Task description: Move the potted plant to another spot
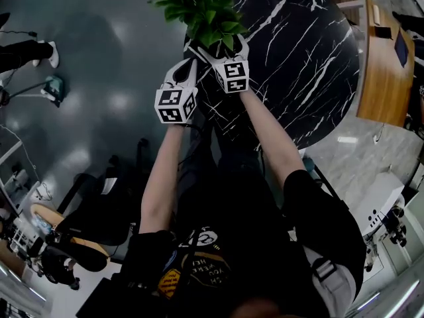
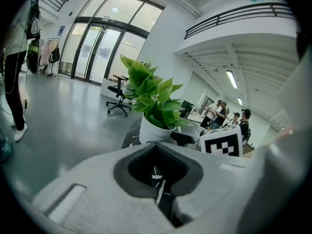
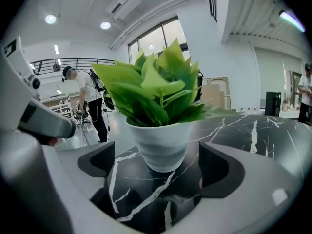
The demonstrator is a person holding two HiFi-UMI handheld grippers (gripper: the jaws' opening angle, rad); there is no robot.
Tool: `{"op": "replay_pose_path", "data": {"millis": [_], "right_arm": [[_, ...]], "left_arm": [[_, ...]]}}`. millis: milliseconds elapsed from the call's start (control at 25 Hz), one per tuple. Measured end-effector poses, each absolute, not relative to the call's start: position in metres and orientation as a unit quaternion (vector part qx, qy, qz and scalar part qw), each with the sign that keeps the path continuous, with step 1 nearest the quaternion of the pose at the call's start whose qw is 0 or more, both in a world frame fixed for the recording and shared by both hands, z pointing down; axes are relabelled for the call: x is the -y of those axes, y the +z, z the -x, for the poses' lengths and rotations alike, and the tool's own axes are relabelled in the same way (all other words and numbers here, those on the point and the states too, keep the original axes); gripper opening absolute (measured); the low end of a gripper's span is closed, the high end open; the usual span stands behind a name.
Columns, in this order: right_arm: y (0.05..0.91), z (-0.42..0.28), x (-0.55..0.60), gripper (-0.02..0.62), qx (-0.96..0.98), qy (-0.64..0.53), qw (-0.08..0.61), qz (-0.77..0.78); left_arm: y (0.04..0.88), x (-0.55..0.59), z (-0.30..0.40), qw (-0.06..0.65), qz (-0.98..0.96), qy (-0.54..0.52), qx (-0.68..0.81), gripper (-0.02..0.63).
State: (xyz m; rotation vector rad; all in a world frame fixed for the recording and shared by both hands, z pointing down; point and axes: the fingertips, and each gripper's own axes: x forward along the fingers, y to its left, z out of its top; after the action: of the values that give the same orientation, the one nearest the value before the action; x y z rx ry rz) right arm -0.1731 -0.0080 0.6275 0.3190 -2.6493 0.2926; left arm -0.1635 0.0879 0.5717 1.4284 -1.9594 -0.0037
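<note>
Marble table (image 1: 311, 58): right gripper (image 3: 158, 162) wide apart, potted plant (image 3: 161, 130) just beyond (untouched); left gripper (image 2: 157, 169) closed. Approach step; next advance, clamp it.

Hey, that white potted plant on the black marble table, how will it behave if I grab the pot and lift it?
The pot looks smooth and glossy, tapering to a narrow base, so a grip may slip. The leaves spread wider than that base, so it's probably top-heavy and could tip if pushed high. The pot seems rigid, possibly breakable.
</note>
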Motion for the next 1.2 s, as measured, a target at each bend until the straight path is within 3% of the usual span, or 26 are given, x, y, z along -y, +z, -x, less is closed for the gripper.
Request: {"op": "replay_pose_path", "data": {"millis": [320, 360, 440, 720, 960, 1200], "right_arm": [[0.640, 0.206, 0.023, 0.558, 0.957, 0.094, 0.230, -0.149], [0.642, 0.207, 0.026, 0.555, 0.956, 0.091, 0.231, -0.158], [0.642, 0.207, 0.031, 0.488, 0.955, 0.083, 0.229, -0.172], [0.639, 0.199, 0.043, 0.488, 0.952, 0.076, 0.233, -0.184], [0.641, 0.149, 0.083, 0.486, 0.938, 0.095, 0.233, -0.237], [0.643, 0.046, 0.159, 0.488, 0.905, 0.110, 0.228, -0.342]], "left_arm": [[0.573, -0.098, 0.171, 0.353, -0.553, -0.005, 0.755, 0.005], [0.574, -0.098, 0.172, 0.353, -0.553, -0.006, 0.755, 0.005], [0.575, -0.097, 0.170, 0.354, -0.553, -0.007, 0.754, 0.005], [0.574, -0.077, 0.160, 0.354, -0.581, 0.010, 0.733, 0.005], [0.568, -0.052, 0.135, 0.350, -0.609, 0.024, 0.711, 0.005], [0.570, -0.011, 0.091, 0.351, -0.659, 0.044, 0.664, 0.005]]}}
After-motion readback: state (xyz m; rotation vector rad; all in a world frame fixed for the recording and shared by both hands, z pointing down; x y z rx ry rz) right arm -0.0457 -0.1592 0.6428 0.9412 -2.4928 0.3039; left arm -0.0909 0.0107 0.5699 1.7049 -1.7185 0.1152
